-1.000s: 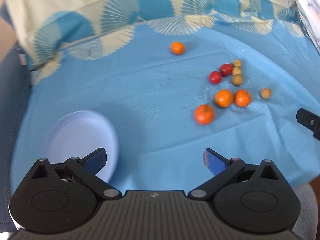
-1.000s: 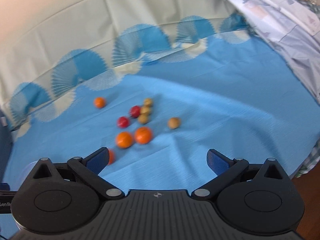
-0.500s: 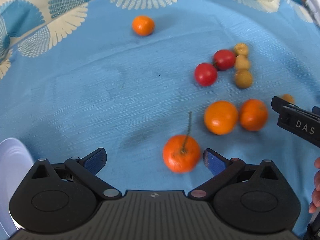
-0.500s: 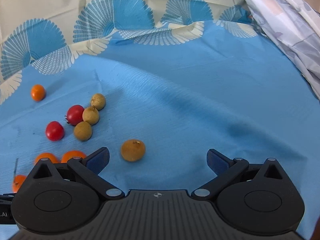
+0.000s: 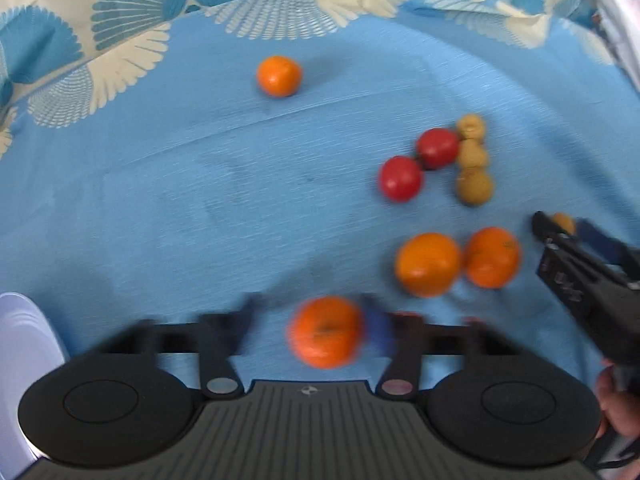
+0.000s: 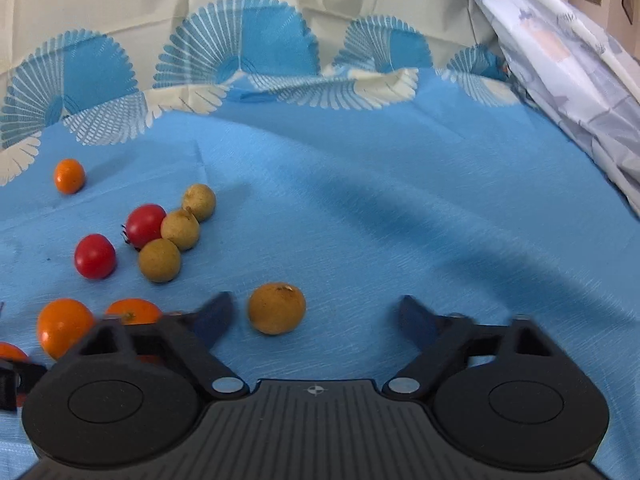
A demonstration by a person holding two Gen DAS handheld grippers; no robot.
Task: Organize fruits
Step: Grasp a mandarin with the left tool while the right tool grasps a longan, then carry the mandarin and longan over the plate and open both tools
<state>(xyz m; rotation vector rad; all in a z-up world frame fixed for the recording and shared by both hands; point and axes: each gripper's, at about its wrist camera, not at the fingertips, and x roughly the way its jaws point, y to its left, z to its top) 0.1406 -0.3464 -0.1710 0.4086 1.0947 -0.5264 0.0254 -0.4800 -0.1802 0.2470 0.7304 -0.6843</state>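
1. Right now my left gripper [image 5: 316,330] has just been closing on the near tangerine [image 5: 326,331]. The fruit sits between the blurred fingers, and the right-hand blue pad [image 5: 378,334] looks to be against its side. The left finger is too smeared for me to say whether the pinch is complete.
2. My right gripper [image 6: 316,316] has also just been closing, with the lone longan [image 6: 277,308] between its fingers, close to the left one. A clear gap remains on the right side, so the jaws stand partly spread and nothing is pinched yet.
3. I judge each tool took the fruit nearest it, so both can lift at once.
4. Both grippers point steeply down at the blue tablecloth [image 6: 400,220], the left more steeply; the right gripper shows at the right edge of the left wrist view.
5. Further out lie two tangerines [image 5: 428,264] side by side, then two cherry tomatoes [image 5: 400,179] and three longans [image 5: 474,186] in a cluster.
6. One small tangerine [image 5: 279,76] sits alone at the far side, and the pale plate [image 5: 24,360], near left, is the likely destination.
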